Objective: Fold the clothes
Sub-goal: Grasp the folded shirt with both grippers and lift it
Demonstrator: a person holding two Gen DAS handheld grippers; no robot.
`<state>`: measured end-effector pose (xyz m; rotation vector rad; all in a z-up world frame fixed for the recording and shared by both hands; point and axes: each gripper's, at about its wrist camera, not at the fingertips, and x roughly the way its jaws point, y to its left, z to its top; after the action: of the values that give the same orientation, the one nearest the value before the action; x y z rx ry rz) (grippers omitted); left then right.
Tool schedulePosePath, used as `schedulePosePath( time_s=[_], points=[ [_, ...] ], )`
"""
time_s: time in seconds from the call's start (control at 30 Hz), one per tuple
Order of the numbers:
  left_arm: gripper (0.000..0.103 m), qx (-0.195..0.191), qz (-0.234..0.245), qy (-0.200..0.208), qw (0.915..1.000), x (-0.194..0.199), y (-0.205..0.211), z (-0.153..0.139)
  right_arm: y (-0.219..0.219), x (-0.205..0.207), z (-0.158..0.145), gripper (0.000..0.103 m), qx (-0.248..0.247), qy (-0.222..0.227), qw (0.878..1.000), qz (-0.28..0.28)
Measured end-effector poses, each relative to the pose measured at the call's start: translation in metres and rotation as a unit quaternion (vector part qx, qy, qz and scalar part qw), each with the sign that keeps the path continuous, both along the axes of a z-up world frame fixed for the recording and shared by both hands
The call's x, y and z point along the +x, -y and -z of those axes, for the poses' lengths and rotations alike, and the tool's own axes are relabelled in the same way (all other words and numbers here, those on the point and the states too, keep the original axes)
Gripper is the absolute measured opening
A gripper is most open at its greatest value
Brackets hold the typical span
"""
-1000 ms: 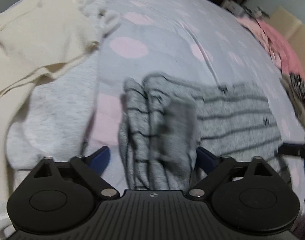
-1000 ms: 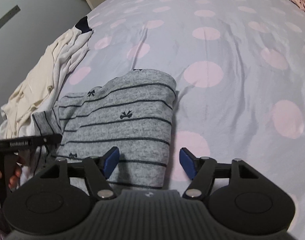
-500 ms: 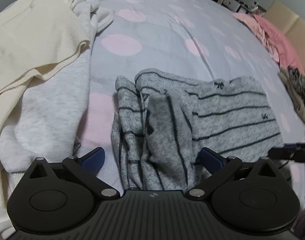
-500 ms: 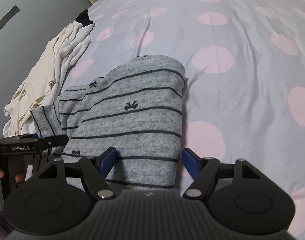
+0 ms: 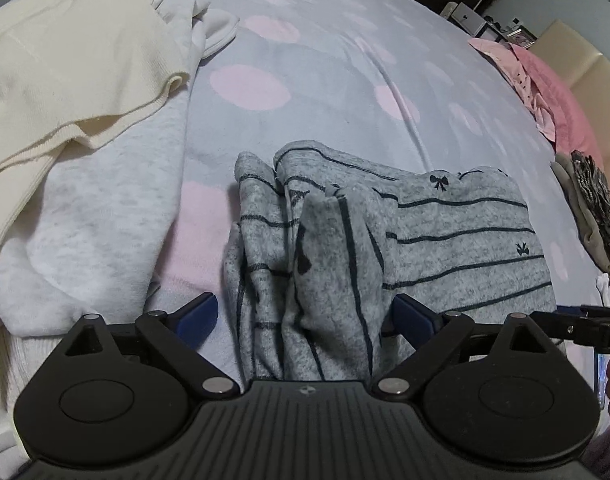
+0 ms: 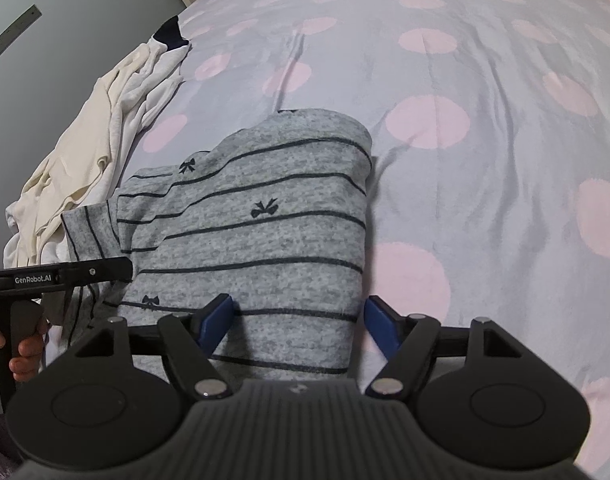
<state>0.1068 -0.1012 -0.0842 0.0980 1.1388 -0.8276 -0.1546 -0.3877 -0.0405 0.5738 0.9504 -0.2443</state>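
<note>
Both tongs spread wide, gripping nothing: left tongs (image 5: 305, 316) straddle the bunched sleeve at 12 o'clock, nearer than the right tongs (image 6: 297, 320), on the grey striped knit top with little bows (image 6: 257, 232).

My left gripper's (image 5: 305, 316) body hid the near end of the striped gray top (image 5: 425, 232). The cream clothes (image 5: 65, 60) ran off the picture's left edge. I couldn't tell what the far things (image 5: 473, 20) were.
</note>
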Motion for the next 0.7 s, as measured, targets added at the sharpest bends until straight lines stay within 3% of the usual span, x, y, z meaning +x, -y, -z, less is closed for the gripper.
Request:
schedulePosePath(
  time_s=[0.1, 0.37, 0.47, 0.53, 0.6, 0.7],
  points=[
    [0.088, 0.012, 0.014, 0.021, 0.9996, -0.004, 0.01, 0.0, 0.002, 0.001, 0.004, 0.075, 0.015, -0.002, 1.0, 0.009],
    [0.036, -0.011, 0.02, 0.005, 0.9997, -0.005, 0.014, -0.008, 0.003, 0.008, 0.008, 0.074, 0.024, -0.003, 0.999, 0.02],
    [0.03, -0.014, 0.023, 0.004, 0.9996, -0.007, 0.017, -0.01, 0.001, 0.008, 0.008, 0.062, 0.029, 0.002, 0.999, 0.025],
    [0.028, -0.016, 0.024, 0.003, 0.9996, -0.007, 0.017, -0.011, 0.0, 0.008, 0.006, 0.045, 0.03, 0.008, 0.999, 0.025],
    [0.027, -0.018, 0.026, 0.003, 0.9995, -0.007, 0.016, -0.012, -0.002, 0.008, 0.003, 0.035, 0.029, 0.017, 0.999, 0.023],
    [0.024, -0.026, 0.031, 0.014, 0.9991, -0.01, 0.015, -0.021, -0.006, 0.007, -0.005, 0.03, 0.019, 0.032, 0.999, 0.016]
  ],
)
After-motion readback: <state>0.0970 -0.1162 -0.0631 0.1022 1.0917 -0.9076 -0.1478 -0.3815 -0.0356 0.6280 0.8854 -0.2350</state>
